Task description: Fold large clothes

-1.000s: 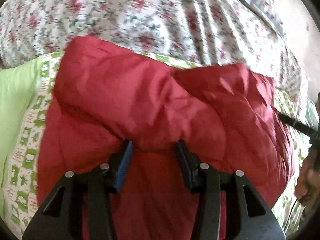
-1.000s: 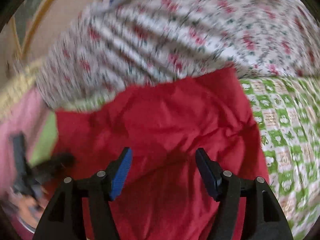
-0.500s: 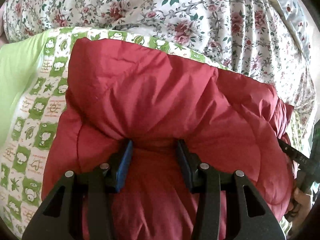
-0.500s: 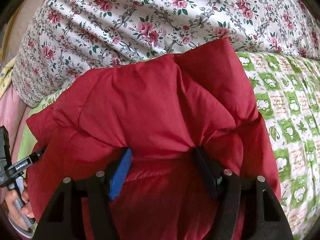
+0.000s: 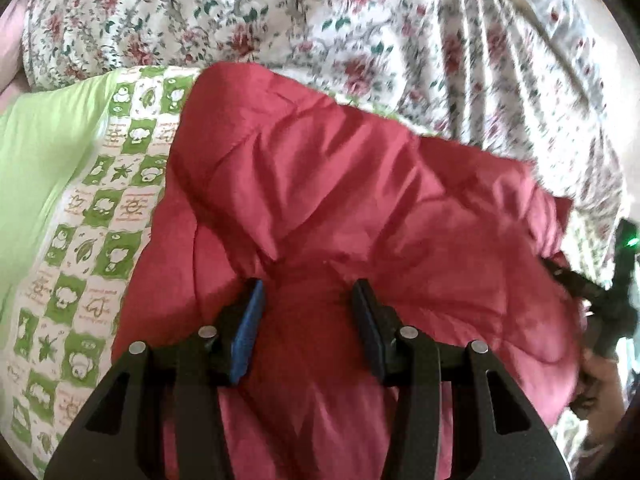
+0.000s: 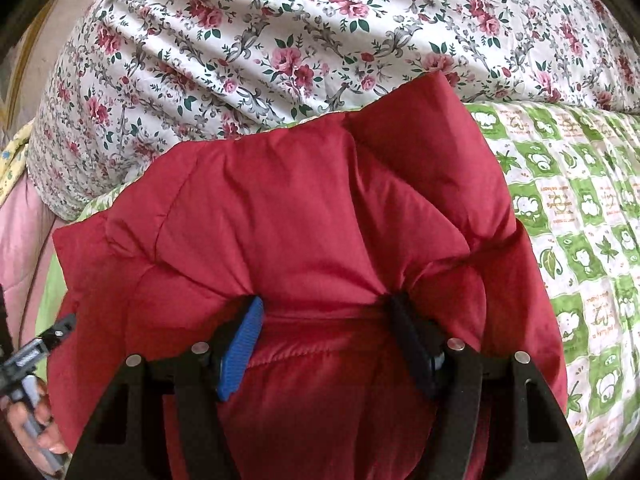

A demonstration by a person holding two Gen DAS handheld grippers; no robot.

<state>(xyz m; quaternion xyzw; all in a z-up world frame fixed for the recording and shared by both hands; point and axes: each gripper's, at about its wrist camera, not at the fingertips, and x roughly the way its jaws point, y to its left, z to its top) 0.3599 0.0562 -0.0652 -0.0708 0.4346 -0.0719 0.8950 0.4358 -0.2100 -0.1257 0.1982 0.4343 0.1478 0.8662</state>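
A red quilted puffer garment (image 5: 340,200) lies bunched on the bed and also fills the right wrist view (image 6: 304,216). My left gripper (image 5: 306,292) stands with its jaws apart over the garment; the tips rest on the fabric and a padded fold bulges just beyond them. My right gripper (image 6: 324,308) has a thick fold of the garment between its wide-set jaws, with fabric puffed over both tips. Each gripper shows at the edge of the other's view, the right one at the right (image 5: 592,300) and the left one at the lower left (image 6: 36,352).
A green-and-white patterned sheet (image 5: 92,216) (image 6: 580,200) covers the bed under the garment. A floral quilt (image 5: 320,20) (image 6: 280,40) is heaped behind it. A pink blanket (image 6: 20,232) lies at the left. A hand (image 6: 36,420) holds the left tool.
The left gripper's jaws are now clear of the fold they were tucked under, and the left view swung right. The right gripper closed in on the garment and its fold.
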